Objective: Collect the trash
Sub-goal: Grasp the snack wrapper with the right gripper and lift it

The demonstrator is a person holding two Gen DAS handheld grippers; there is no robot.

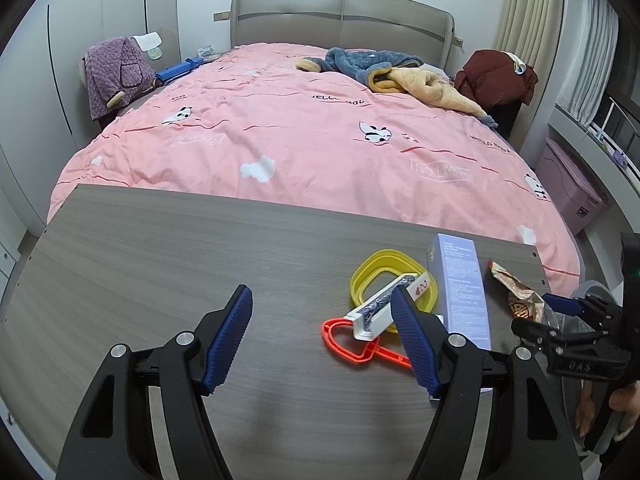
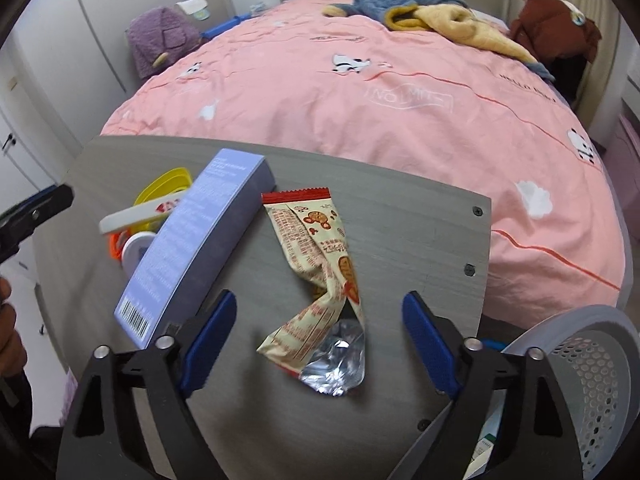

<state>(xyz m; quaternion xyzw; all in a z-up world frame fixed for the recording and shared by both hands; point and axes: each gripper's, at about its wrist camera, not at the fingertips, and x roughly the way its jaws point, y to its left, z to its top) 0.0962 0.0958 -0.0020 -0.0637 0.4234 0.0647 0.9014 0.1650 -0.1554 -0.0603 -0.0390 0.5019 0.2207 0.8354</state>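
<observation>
Crinkled foil and cream paper, the snack wrapper (image 2: pixel 320 280) lies on my grey counter (image 2: pixel 420 240), long axis running away from me, red sealed end far, torn silver end near. My right claw (image 2: pixel 318 340) straddles that near end, jaws apart, not touching. My left claw (image 1: pixel 320 340) hangs open over bare counter.
</observation>
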